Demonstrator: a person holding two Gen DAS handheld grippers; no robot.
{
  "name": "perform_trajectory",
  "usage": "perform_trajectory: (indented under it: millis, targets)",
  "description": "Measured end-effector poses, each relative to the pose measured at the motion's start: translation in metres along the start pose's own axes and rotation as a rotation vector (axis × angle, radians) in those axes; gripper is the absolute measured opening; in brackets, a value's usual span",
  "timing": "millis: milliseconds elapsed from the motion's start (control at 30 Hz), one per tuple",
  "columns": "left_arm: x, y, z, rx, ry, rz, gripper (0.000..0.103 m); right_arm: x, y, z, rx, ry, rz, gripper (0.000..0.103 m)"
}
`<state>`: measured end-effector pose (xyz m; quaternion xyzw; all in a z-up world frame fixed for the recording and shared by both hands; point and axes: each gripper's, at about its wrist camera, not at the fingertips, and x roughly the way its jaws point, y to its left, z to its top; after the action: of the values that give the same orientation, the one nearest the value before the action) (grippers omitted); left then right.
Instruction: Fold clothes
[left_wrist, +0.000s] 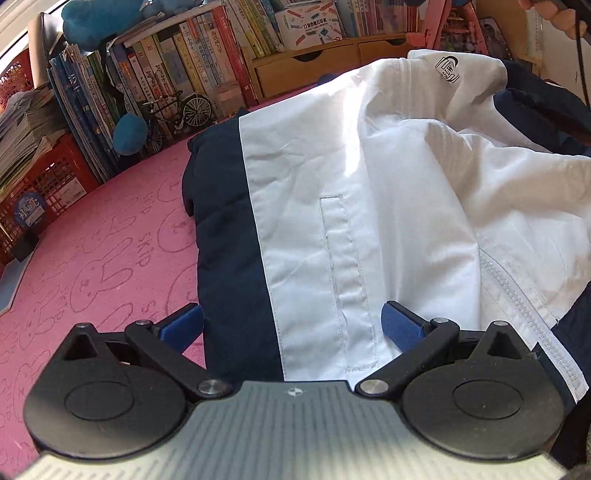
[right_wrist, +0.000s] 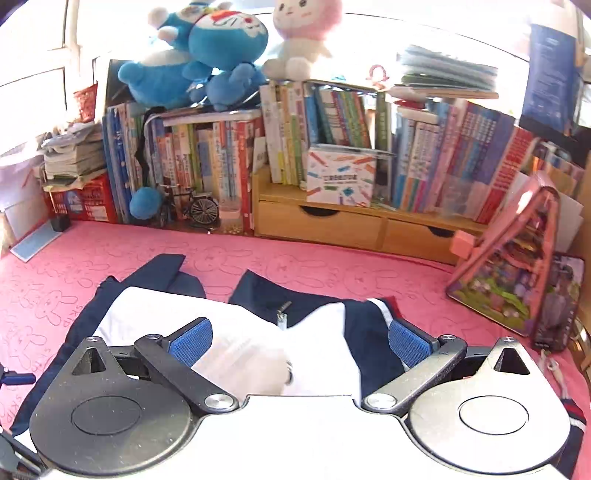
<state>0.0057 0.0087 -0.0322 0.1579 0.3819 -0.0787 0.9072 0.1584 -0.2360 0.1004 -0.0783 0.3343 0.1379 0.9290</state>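
A white and navy jacket lies rumpled on the pink rabbit-print mat, with a pocket slit and a zip showing on its white panel. My left gripper is open and low over the jacket's near edge. Its blue pads stand wide apart on either side of the navy and white strip, without pressing it. In the right wrist view the jacket spreads below my right gripper. That gripper is open wide, above the white cloth and a zip pull, and holds nothing.
Rows of books and a wooden drawer unit line the mat's far edge, with plush toys on top and a model bicycle in front. A pink case stands at the right, a red crate at the left. A hand shows at the top right.
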Motion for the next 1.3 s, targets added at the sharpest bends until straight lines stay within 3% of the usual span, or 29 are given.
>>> perform_trajectory:
  millis: [167, 233, 267, 333, 400, 500, 600, 700, 833, 967, 1033, 1067, 1100, 1200, 1300]
  targets:
    - [0.001, 0.006, -0.006, -0.043, -0.031, -0.035, 0.103, 0.127, 0.073, 0.045, -0.139, 0.14, -0.099, 0.095]
    - [0.004, 0.011, -0.008, -0.067, -0.038, -0.063, 0.103, 0.172, 0.083, 0.044, -0.192, 0.256, -0.198, 0.076]
    - [0.005, 0.014, -0.009, -0.083, -0.039, -0.079, 0.103, 0.187, 0.083, 0.04, -0.206, 0.303, -0.234, 0.06]
    - [0.007, 0.02, -0.011, -0.114, -0.035, -0.111, 0.103, 0.206, 0.079, 0.028, -0.187, 0.379, -0.24, 0.039]
    - [0.009, 0.024, -0.013, -0.135, -0.04, -0.136, 0.103, 0.206, 0.075, 0.026, -0.132, 0.387, -0.192, 0.014]
    - [0.011, 0.027, -0.017, -0.157, -0.05, -0.157, 0.103, 0.196, 0.078, 0.054, -0.091, 0.261, -0.221, 0.006]
    - [0.01, 0.024, -0.018, -0.154, -0.058, -0.147, 0.103, 0.185, 0.085, 0.087, -0.058, 0.102, -0.287, 0.005]
    - [0.01, 0.023, -0.019, -0.157, -0.058, -0.146, 0.103, 0.168, 0.102, 0.114, -0.129, -0.166, -0.41, 0.005]
    - [0.011, 0.024, -0.02, -0.165, -0.056, -0.15, 0.103, 0.189, 0.086, 0.148, 0.003, -0.163, -0.33, 0.006]
    - [0.009, 0.027, -0.02, -0.148, -0.047, -0.152, 0.103, 0.247, 0.067, 0.142, 0.115, 0.101, -0.313, 0.013]
    - [0.004, 0.037, -0.017, -0.119, -0.026, -0.141, 0.103, 0.247, 0.066, 0.132, 0.132, 0.138, -0.264, 0.035]
    - [0.0, 0.048, -0.015, -0.114, -0.033, -0.117, 0.103, 0.245, 0.066, 0.126, 0.134, 0.149, -0.234, 0.06]
    - [-0.005, 0.061, -0.011, -0.12, -0.04, -0.085, 0.103, 0.233, 0.068, 0.117, 0.105, 0.124, -0.189, 0.078]
    - [-0.016, 0.107, 0.004, -0.16, -0.057, -0.015, 0.103, 0.193, 0.074, 0.09, 0.01, 0.065, -0.109, 0.082]
    - [-0.009, 0.145, 0.035, -0.23, -0.08, 0.023, 0.103, 0.175, 0.069, 0.052, -0.026, 0.12, -0.008, 0.078]
